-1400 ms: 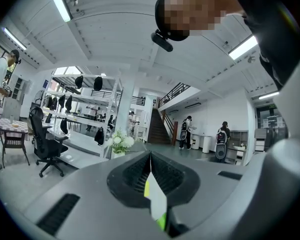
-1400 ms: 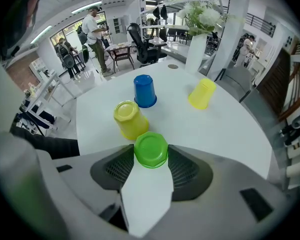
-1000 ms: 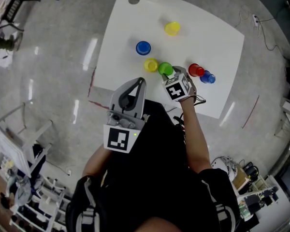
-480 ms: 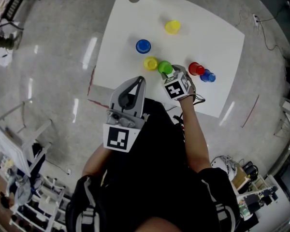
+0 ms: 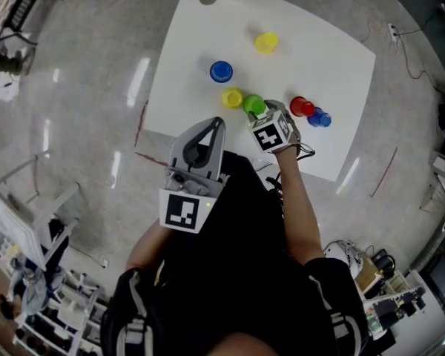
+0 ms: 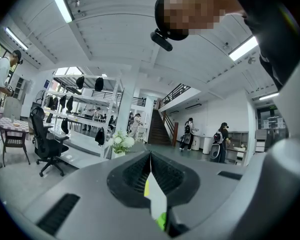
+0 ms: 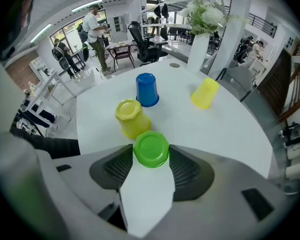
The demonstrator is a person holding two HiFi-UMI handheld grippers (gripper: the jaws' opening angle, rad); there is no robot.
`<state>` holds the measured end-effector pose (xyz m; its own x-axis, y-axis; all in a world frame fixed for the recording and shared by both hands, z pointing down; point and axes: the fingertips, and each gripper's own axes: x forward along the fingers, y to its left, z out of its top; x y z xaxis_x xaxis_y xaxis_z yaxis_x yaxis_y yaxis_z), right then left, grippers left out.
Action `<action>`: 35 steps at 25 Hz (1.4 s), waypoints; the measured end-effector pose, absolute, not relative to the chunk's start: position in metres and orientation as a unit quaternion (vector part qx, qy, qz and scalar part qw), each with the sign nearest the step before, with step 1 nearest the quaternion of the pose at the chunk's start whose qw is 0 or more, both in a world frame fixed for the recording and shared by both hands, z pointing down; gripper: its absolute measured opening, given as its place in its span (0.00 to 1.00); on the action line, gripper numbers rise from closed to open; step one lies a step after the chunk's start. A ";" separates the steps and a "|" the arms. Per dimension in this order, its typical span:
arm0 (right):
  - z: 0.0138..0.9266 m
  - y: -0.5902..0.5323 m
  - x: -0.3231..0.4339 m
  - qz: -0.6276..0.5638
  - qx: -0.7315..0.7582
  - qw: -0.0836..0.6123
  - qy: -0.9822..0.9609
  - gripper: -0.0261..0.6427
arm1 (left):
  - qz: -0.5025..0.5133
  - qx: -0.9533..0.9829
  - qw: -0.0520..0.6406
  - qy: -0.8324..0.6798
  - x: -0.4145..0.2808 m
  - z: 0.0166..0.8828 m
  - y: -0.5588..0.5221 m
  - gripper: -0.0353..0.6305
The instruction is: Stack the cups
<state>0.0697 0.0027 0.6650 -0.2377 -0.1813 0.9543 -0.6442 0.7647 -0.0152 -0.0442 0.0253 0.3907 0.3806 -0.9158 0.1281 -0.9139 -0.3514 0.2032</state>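
octagon-topped green cup [image 7: 151, 149], glossy, seemingly plastic

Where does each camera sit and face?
Head view: on the person's head, looking steeply down at the table and cups; both arms, left gripper and right gripper show.
Left gripper view: on that gripper, facing level across the room; its shut jaws and the person's head show.
Right gripper view: on that gripper, pointing down at the table; its jaws, just eased wider, touch the green cup.
Shared by head and right gripper views: green cup, nearest yellow cup, a blue cup.
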 end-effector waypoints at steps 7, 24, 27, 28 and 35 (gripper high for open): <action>0.665 0.012 0.068 0.216 0.267 0.551 -0.760 0.51 | -0.003 0.820 0.119 -0.560 -0.050 0.391 0.027 0.09; 0.576 -0.037 0.018 0.185 0.284 0.436 -0.834 0.51 | -0.015 0.805 0.118 -0.582 -0.071 0.387 0.012 0.09; 0.578 -0.041 0.009 0.180 0.273 0.442 -0.836 0.51 | -0.015 0.801 0.119 -0.587 -0.073 0.386 0.009 0.09; 0.578 -0.042 0.004 0.180 0.269 0.444 -0.836 0.51 | -0.015 0.799 0.120 -0.588 -0.076 0.386 0.009 0.09; 0.596 -0.059 -0.017 0.176 0.245 0.463 -0.833 0.50 | -0.009 0.792 0.129 -0.596 -0.084 0.395 -0.007 0.09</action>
